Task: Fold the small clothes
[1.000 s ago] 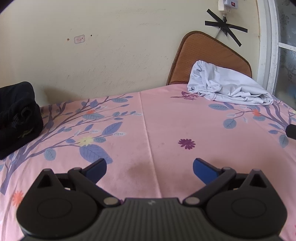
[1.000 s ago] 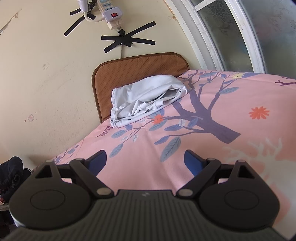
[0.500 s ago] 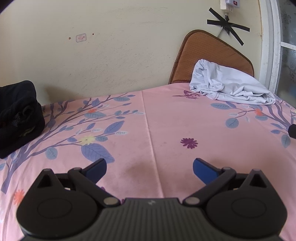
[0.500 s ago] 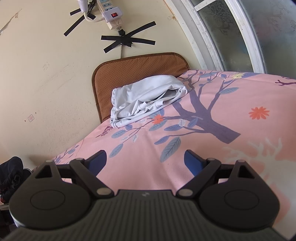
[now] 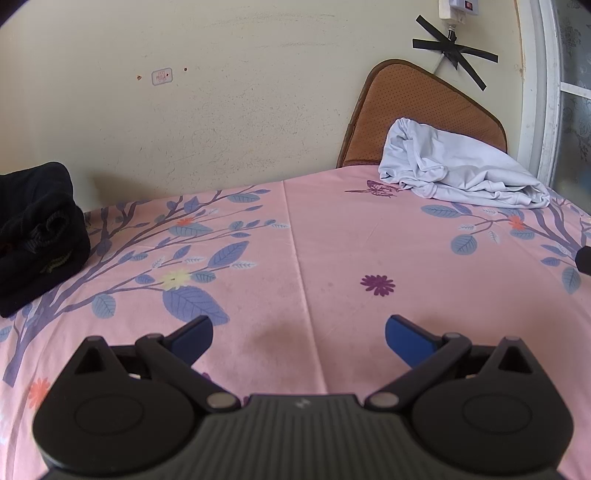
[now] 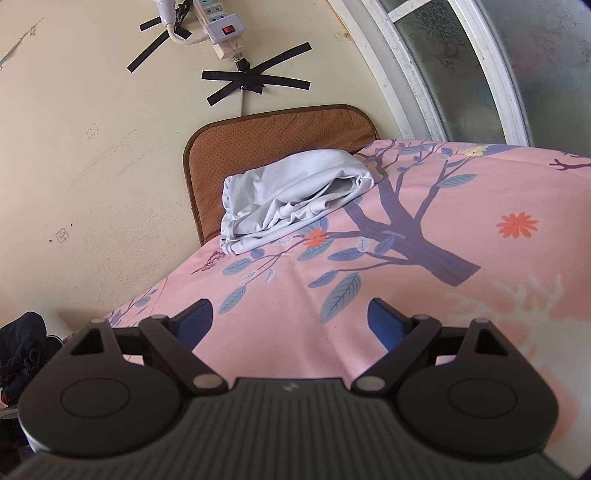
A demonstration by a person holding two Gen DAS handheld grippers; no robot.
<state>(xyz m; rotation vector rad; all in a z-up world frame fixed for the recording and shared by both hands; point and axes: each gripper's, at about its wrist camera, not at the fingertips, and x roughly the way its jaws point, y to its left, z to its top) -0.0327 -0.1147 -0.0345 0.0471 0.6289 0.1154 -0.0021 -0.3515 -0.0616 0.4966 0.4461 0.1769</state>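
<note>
A crumpled pale grey-white garment [image 5: 458,173] lies at the far right of the pink flowered sheet [image 5: 332,243], against a brown cushion. It also shows in the right wrist view [image 6: 291,192], far ahead of the fingers. My left gripper [image 5: 299,332] is open and empty, low over the middle of the sheet. My right gripper [image 6: 290,319] is open and empty, low over the sheet, well short of the garment. A dark tip at the right edge of the left wrist view [image 5: 583,260] looks like part of the right gripper.
A black bundle of clothes [image 5: 37,236] sits at the far left of the sheet, also in the right wrist view [image 6: 22,350]. A brown cushion [image 6: 280,136] leans on the wall behind the garment. A window frame [image 6: 424,66] borders the right side. A power strip [image 6: 221,29] hangs above.
The left wrist view has shifted slightly, so the garment and wall sit a little further right and higher. The right gripper has not moved. Both stay open.
</note>
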